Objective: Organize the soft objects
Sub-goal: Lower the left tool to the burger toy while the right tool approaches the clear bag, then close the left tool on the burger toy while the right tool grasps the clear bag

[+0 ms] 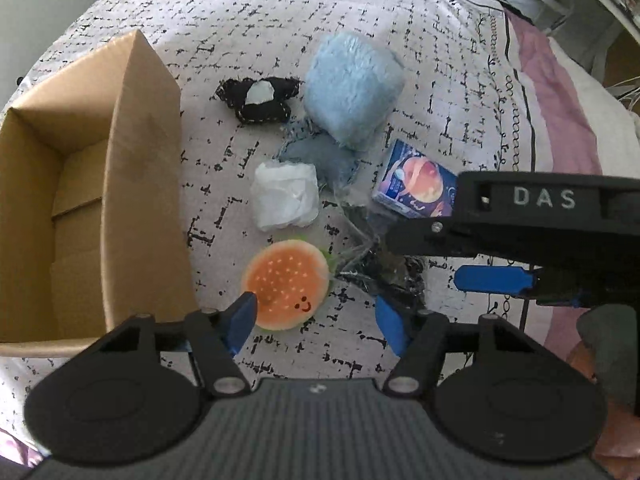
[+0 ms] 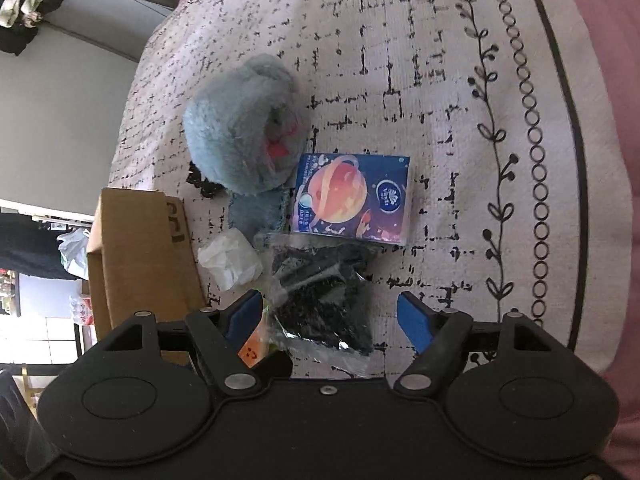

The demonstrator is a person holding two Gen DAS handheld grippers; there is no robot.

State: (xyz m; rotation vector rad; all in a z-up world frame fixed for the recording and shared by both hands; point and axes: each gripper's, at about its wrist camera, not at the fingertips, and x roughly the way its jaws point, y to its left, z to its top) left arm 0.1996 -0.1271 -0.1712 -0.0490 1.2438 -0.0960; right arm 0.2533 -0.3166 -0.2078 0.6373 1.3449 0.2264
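We hold our left gripper [image 1: 316, 320] spread around the round orange burger-shaped plush [image 1: 286, 284] beside the open brown cardboard box [image 1: 140, 184], while our right gripper [image 2: 332, 320] spreads over the black crinkly plastic-wrapped bundle [image 2: 324, 304].

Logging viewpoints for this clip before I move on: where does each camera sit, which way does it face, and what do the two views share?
Left wrist: on the left gripper, facing steeply down at the bedspread; burger plush between its open blue fingers, cardboard box left, right gripper entering from the right.
Right wrist: on the right gripper, facing down at a black bagged item between its open fingers.
Shared: blue plush, tissue pack, white wad, box.
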